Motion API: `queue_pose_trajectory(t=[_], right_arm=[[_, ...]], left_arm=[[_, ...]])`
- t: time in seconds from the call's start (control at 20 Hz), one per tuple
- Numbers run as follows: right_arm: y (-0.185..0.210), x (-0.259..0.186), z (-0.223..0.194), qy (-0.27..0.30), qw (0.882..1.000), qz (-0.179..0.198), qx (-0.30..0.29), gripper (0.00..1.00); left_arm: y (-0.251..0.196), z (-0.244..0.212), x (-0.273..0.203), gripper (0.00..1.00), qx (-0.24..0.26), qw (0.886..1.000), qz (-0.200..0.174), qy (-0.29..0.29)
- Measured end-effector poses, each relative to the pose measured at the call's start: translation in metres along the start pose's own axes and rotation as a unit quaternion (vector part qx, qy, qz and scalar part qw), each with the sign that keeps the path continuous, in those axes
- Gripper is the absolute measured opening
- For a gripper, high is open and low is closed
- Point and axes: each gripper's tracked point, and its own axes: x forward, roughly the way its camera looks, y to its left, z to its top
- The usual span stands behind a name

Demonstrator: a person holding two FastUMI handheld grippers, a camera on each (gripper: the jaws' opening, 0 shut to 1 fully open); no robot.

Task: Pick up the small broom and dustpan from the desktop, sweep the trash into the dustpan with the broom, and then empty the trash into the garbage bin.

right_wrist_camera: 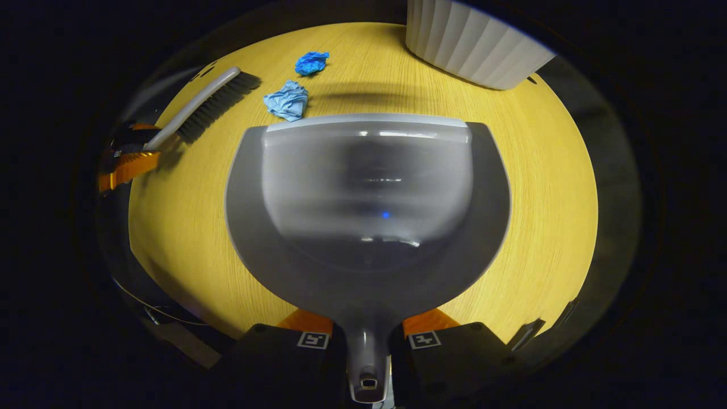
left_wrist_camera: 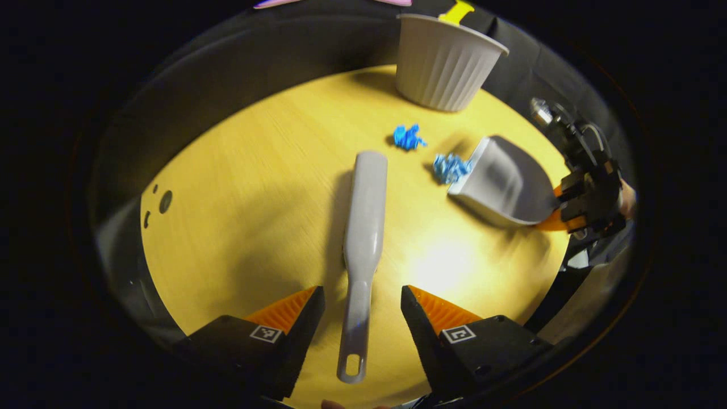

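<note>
Left gripper view: the grey plastic broom (left_wrist_camera: 363, 227) is seen flat on the yellow wooden bench (left_wrist_camera: 238, 187), its handle between the spread fingers of the left tool (left_wrist_camera: 362, 307), untouched. The grey dustpan (right_wrist_camera: 369, 204) is clamped by its handle in the right tool (right_wrist_camera: 368, 335), just near two crumpled blue paper scraps (right_wrist_camera: 288, 100); the white ribbed bin (left_wrist_camera: 446, 62) stands far right.

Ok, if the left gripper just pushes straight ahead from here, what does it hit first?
The broom: its handle already lies between the open left gripper's fingers, untouched. Straight on runs along the broom toward the blue paper scraps, though depth is unclear.
</note>
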Motion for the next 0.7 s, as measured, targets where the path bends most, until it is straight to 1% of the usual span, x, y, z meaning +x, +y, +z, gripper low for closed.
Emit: queue_pose_trajectory(t=[0.15,0.3,0.4,0.45,0.55,0.65,0.7], right_arm=[[0.0,-0.001,0.0,-0.001,1.0,0.002,0.0,0.35],[0.0,-0.001,0.001,0.0,1.0,0.004,-0.002,0.36],[0.001,-0.001,0.001,0.0,1.0,0.006,-0.002,0.35],[0.001,-0.002,0.001,0.001,1.0,0.007,-0.002,0.36],[0.001,-0.001,0.001,0.001,1.0,0.007,-0.002,0.36],[0.001,-0.001,0.001,-0.001,1.0,0.007,-0.002,0.36],[0.001,-0.001,0.001,-0.001,1.0,0.007,-0.001,0.35]], left_arm=[[0.003,-0.005,0.016,0.81,0.003,0.999,0.005,0.033],[0.007,-0.004,0.024,0.8,0.013,0.998,0.013,0.056],[0.009,-0.003,0.026,0.8,0.029,0.997,0.018,0.066],[0.009,-0.004,0.027,0.76,0.033,0.996,0.019,0.075],[0.008,-0.009,0.026,0.77,0.027,0.995,0.02,0.092],[0.005,-0.009,0.027,0.78,0.023,0.995,0.021,0.094],[0.003,-0.006,0.024,0.75,0.025,0.995,0.02,0.093]])
